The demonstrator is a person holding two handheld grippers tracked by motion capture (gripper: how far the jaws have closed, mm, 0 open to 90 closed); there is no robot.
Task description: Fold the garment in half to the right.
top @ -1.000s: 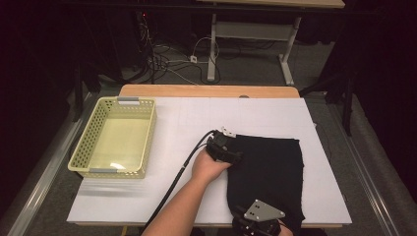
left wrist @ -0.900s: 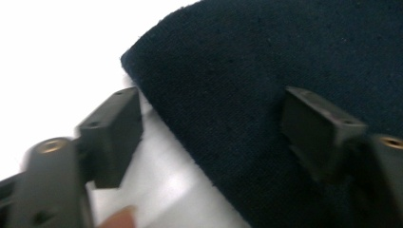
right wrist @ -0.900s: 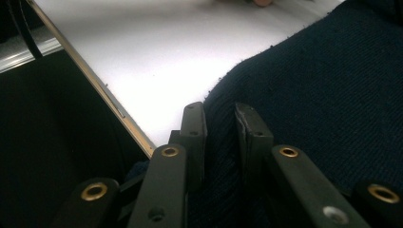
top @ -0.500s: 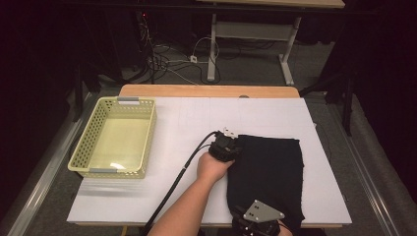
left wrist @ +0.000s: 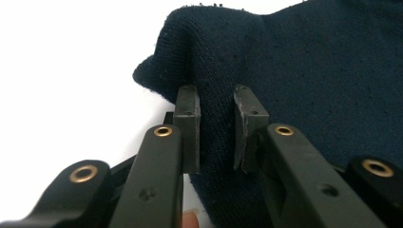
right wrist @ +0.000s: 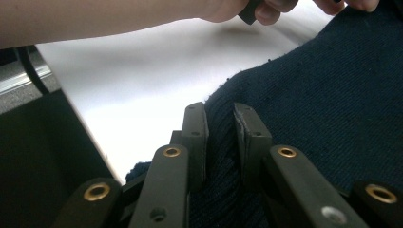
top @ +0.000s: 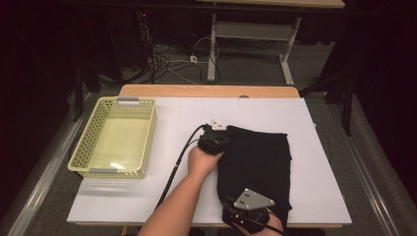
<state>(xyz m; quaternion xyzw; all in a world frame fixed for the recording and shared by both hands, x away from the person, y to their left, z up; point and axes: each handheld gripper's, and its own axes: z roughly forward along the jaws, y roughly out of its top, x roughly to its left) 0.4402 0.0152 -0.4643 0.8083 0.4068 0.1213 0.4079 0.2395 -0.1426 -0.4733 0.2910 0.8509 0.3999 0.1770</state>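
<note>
Both grippers, left point(left wrist: 216, 128) & right point(right wrist: 219, 142), pinch the cloth point(top: 258, 162) right of the basket point(top: 115, 137), left jaws just closed; next we lift & fold

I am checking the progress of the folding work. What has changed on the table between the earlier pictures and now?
The left gripper has just been closing its jaws on the far left corner of the dark cloth, and that corner now rises a little off the table. The right gripper stays clamped on the cloth's near edge. The yellow basket has not moved.
</note>
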